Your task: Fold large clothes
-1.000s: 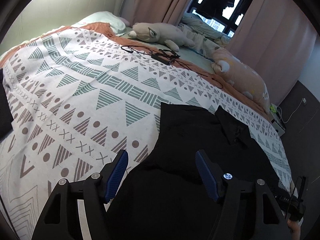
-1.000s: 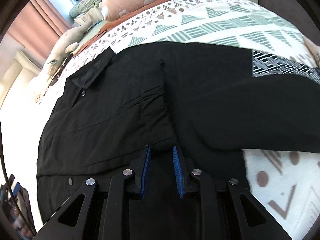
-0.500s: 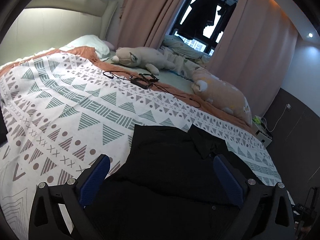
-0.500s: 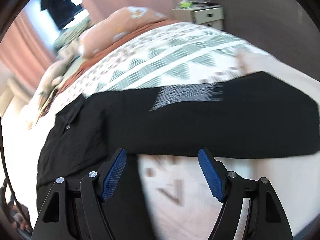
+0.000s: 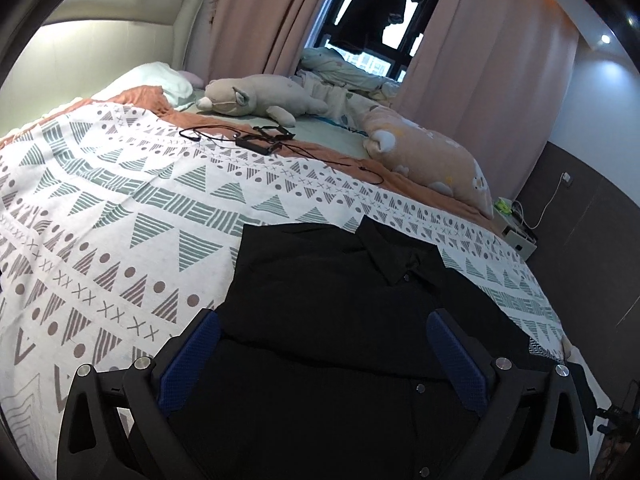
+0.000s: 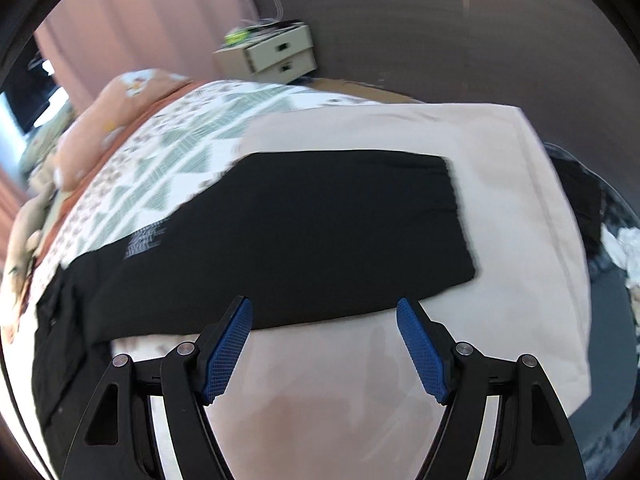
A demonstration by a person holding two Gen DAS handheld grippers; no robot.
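Observation:
A black button-up shirt (image 5: pixel 340 340) lies flat on the patterned bedspread (image 5: pixel 120 208), with its collar (image 5: pixel 400 264) toward the pillows. Above the shirt's body my left gripper (image 5: pixel 322 320) hovers, open wide and with nothing pinched between its blue pads. In the right wrist view one black sleeve (image 6: pixel 300 232) stretches out sideways over the bed's pale corner (image 6: pixel 500 200). My right gripper (image 6: pixel 324 306) is open just short of the sleeve's near edge and holds nothing. That view is motion-blurred.
A grey plush toy (image 5: pixel 256 96), a peach pillow (image 5: pixel 432 160) and a black device with cables (image 5: pixel 260 142) lie at the bed's far end. A small drawer unit (image 6: pixel 276 56) stands by the dark wall. The bed's corner drops to dark floor (image 6: pixel 600 320).
My right gripper let go of the shirt's folded part, opened, and swung right along the outstretched sleeve. My left gripper opened wider and pulled back a little from the shirt.

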